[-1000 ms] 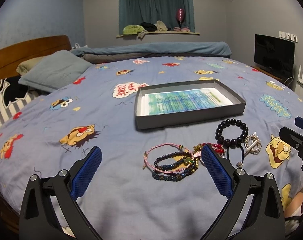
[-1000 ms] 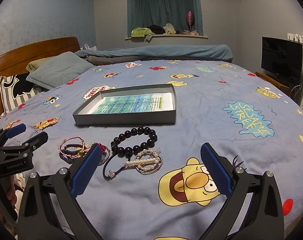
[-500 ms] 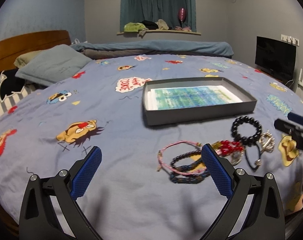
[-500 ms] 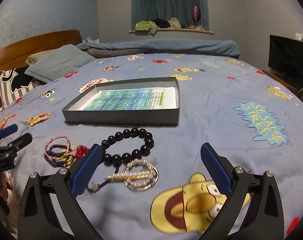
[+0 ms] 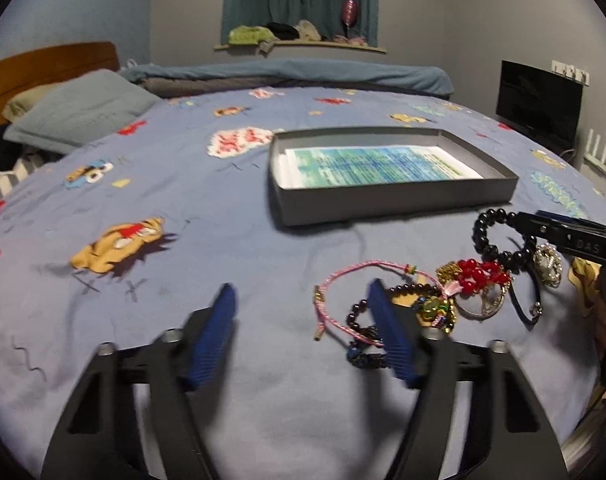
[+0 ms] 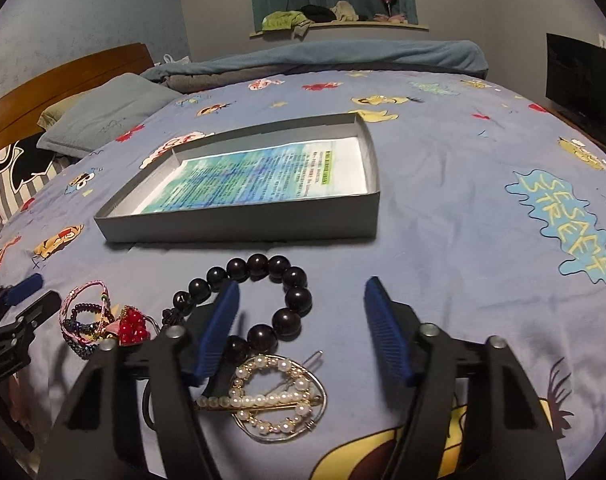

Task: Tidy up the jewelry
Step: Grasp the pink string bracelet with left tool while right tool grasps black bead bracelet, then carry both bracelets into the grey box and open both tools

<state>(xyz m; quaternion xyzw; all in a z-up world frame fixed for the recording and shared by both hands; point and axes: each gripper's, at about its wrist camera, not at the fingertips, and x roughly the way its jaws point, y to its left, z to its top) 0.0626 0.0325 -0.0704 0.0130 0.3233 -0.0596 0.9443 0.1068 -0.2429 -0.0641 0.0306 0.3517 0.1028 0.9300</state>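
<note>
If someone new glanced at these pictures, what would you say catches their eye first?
Probably the cluster of jewelry on the cartoon-print bedspread: a bracelet of big black beads, with a pearl hair clip just in front of it and a tangle of pink cord and red beads to its left. Behind them lies a shallow grey box lined with a blue-green printed sheet.

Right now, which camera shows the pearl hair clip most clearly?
The right wrist view: the pearl hair clip lies close and whole on the bedspread, just below the black bead bracelet. The left wrist view shows it only small at the right edge.
</note>
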